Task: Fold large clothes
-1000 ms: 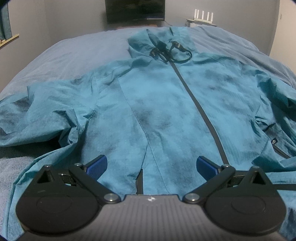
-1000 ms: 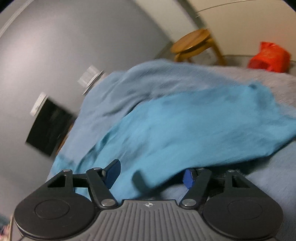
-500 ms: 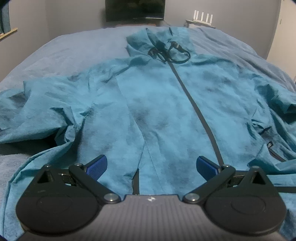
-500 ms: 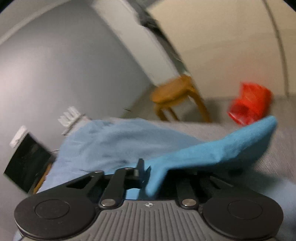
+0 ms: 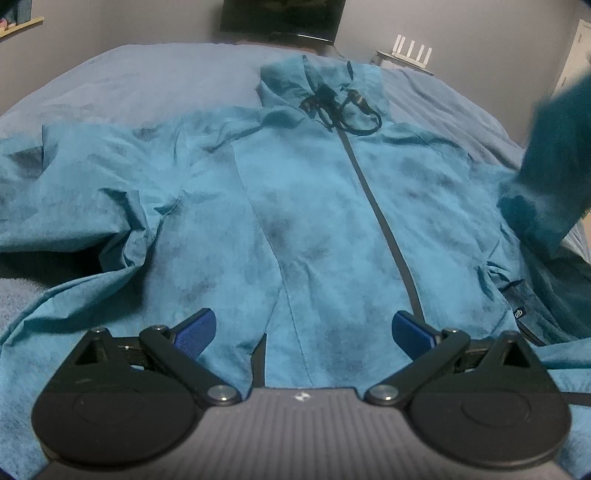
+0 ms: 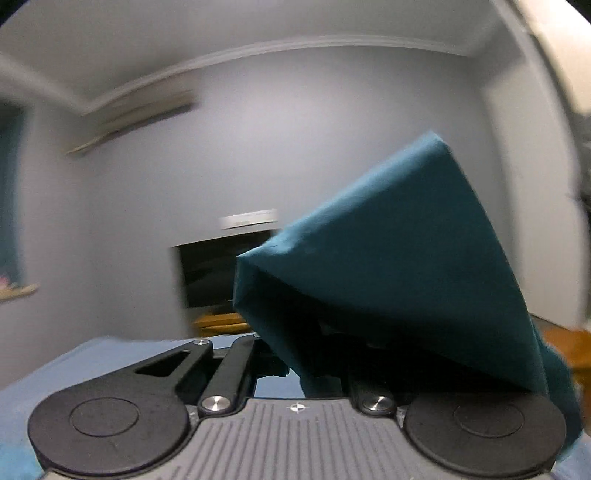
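Observation:
A large teal hooded jacket (image 5: 314, 206) with a dark front zipper (image 5: 376, 206) lies face up on the bed. Its left sleeve (image 5: 74, 184) is spread out to the left. My left gripper (image 5: 301, 328) is open and empty, hovering over the jacket's hem. My right gripper (image 6: 317, 354) is shut on the jacket's right sleeve (image 6: 388, 266) and holds it raised in the air; the cloth drapes over the fingers and hides them. The raised sleeve also shows at the right edge of the left wrist view (image 5: 554, 166).
The bed has a grey-blue cover (image 5: 147, 74). A dark TV screen (image 5: 280, 14) stands past the head of the bed, with a white router (image 5: 410, 48) to its right. The right wrist view shows the grey wall, the TV (image 6: 210, 273) and an air conditioner (image 6: 136, 118).
My right gripper closed on the right sleeve and lifted it off the bed, swinging upward toward the wall. My left gripper stayed open over the hem, shifting only slightly.

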### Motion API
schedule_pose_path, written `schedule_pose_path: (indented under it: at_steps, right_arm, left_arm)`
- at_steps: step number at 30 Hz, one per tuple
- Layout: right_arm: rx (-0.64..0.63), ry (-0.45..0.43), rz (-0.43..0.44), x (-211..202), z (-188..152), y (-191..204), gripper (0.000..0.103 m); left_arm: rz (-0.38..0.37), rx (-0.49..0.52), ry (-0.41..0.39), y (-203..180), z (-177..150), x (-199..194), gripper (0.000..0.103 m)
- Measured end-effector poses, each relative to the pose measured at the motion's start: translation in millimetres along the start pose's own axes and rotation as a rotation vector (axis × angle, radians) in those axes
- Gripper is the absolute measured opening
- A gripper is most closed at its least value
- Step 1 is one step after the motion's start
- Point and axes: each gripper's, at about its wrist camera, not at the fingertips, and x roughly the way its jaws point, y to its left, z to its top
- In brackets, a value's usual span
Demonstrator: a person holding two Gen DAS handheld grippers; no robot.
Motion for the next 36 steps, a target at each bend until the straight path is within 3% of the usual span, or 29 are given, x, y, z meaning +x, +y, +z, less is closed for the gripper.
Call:
schedule_pose_path:
  at_steps: [7, 12, 15, 17, 19, 23, 26, 31, 36]
  right_arm:
    - [-0.138, 0.157, 0.275, 50.0, -58.3, 126.1, 0.010]
    - [-0.186, 0.398, 0.370, 83.0, -134.4, 177.5, 0.015]
    - [-0.174, 0.574, 0.407, 88.9, -183.9, 193.1, 0.032]
    - [-0.140, 0.682, 0.468, 71.4, -214.0, 199.5, 0.059]
    - [-0.091, 0.747, 0.506, 59.0, -225.7, 187.1, 0.063]
    - [0.005, 0.817, 0.479, 43.8, -227.1, 172.9, 0.077]
    - [0.118, 0.875, 0.454, 38.0, -219.1, 125.4, 0.077]
    - [0.205, 0.831, 0.402, 14.4, -199.4, 68.0, 0.084]
    - [0.305, 0.751, 0.379, -1.0, -188.1, 28.3, 0.085]
  left_arm:
    - [-0.025, -0.017, 0.001, 5.7, 0.2, 1.9, 0.103]
    - [-0.038, -0.027, 0.007, 9.4, -0.7, 3.5, 0.103]
    - [-0.039, -0.028, 0.011, 8.9, -1.8, 4.9, 0.103]
    - [-0.038, -0.028, 0.012, 8.8, -2.4, 5.1, 0.103]
    - [-0.037, -0.028, 0.012, 8.8, -1.6, 4.6, 0.103]
    - [-0.041, -0.001, -0.009, 3.8, 9.0, -4.5, 0.103]
    - [-0.053, 0.042, -0.047, -6.8, 31.7, -15.6, 0.103]
    - [-0.029, 0.222, -0.124, -50.0, 77.6, -24.4, 0.103]
    - [-0.047, 0.370, -0.105, -103.6, 97.2, -3.3, 0.103]
